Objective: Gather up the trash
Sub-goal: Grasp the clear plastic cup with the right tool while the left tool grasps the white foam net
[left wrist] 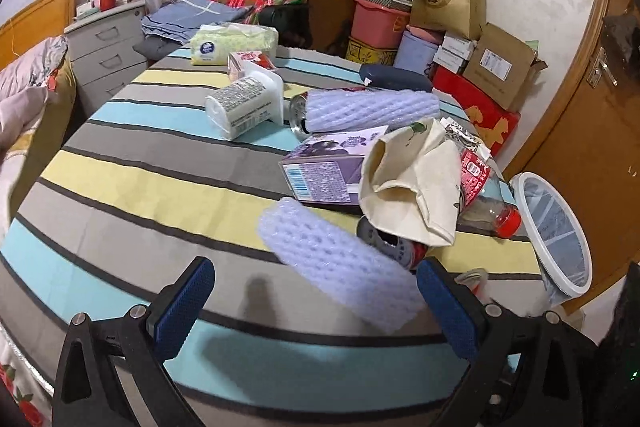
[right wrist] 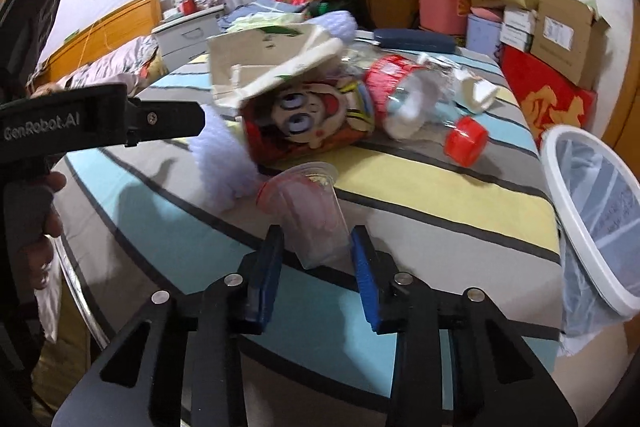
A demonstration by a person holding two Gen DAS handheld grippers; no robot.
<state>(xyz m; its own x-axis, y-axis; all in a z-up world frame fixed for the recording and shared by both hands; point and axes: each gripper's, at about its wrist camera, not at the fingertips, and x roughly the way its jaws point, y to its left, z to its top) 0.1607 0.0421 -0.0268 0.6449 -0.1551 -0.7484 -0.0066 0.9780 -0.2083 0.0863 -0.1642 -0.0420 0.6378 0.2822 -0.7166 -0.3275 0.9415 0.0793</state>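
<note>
A cluttered bedroom, and in the middle a round table under a striped cloth [left wrist: 120, 187] of blue, grey and yellow. The litter sits mostly on its right half. I count two lilac foam sleeves [left wrist: 332, 259]: one near, one farther back beside a tin can [left wrist: 298, 117]. There is one purple carton [left wrist: 324, 171], one cream cloth bag [left wrist: 412, 183] slumped over a cartoon-printed can [right wrist: 308, 123], one plastic bottle [right wrist: 412, 99] with a red cap lying on its side, one white tub [left wrist: 244, 107] tipped over, and one tissue pack [left wrist: 232, 43] at the far edge. One white bin [right wrist: 592, 211] with a liner stands just off the table's right edge.

The left gripper [left wrist: 312, 311] hangs with its blue pads wide apart, the near sleeve lying between them, untouched. The right gripper [right wrist: 316, 263] has its pads narrowed onto one clear plastic cup [right wrist: 312, 211] with a red rim, lying at the table's near edge.
</note>
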